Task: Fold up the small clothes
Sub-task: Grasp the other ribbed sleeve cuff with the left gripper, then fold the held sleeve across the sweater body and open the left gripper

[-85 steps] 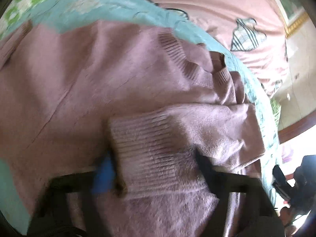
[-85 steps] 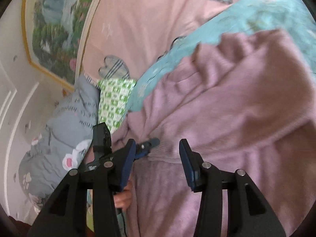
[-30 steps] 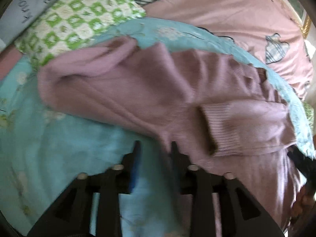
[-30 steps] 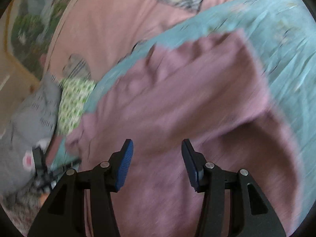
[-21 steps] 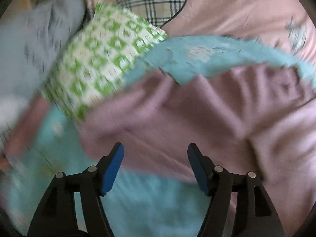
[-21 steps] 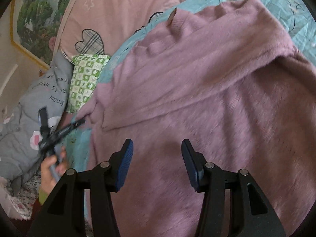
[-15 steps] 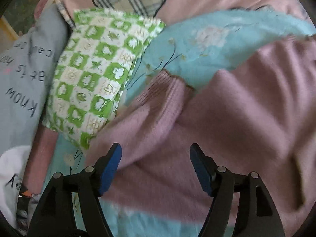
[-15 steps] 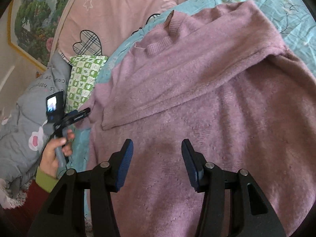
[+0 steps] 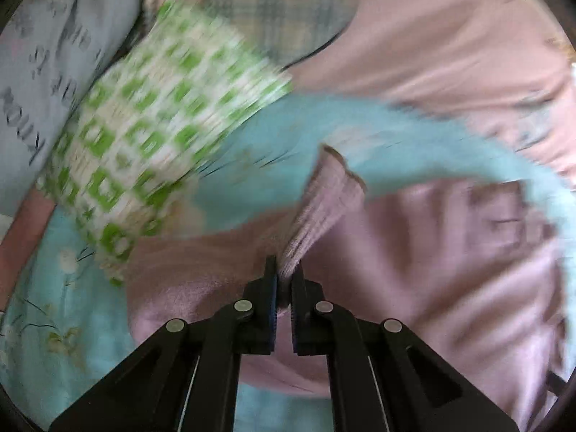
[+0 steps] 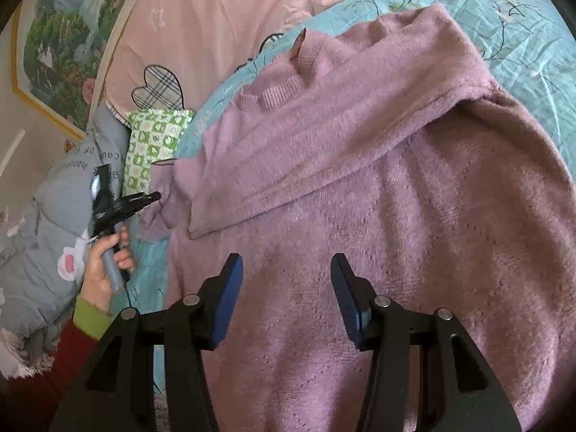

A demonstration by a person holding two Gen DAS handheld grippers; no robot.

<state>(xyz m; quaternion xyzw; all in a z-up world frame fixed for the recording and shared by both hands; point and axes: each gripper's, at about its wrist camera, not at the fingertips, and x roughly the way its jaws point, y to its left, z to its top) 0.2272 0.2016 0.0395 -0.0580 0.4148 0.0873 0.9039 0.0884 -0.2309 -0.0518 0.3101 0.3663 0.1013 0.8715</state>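
Sweater point(image 10: 360, 187) in mauve lies on the blue sheet point(image 10: 511, 25), 1 sleeve folded across its chest. We see the left gripper point(image 9: 283, 273) at the sweater's outer edge; its jaws have just been closing and now pinch the ribbed cuff point(image 9: 324, 201). Above the sweater's body, the right gripper point(image 10: 284, 280) hangs with jaws apart, empty.

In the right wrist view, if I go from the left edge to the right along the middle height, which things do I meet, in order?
Grey quilt → left claw → cuff of the pink sweater's sleeve → other sleeve folded across the sweater → turquoise sheet.
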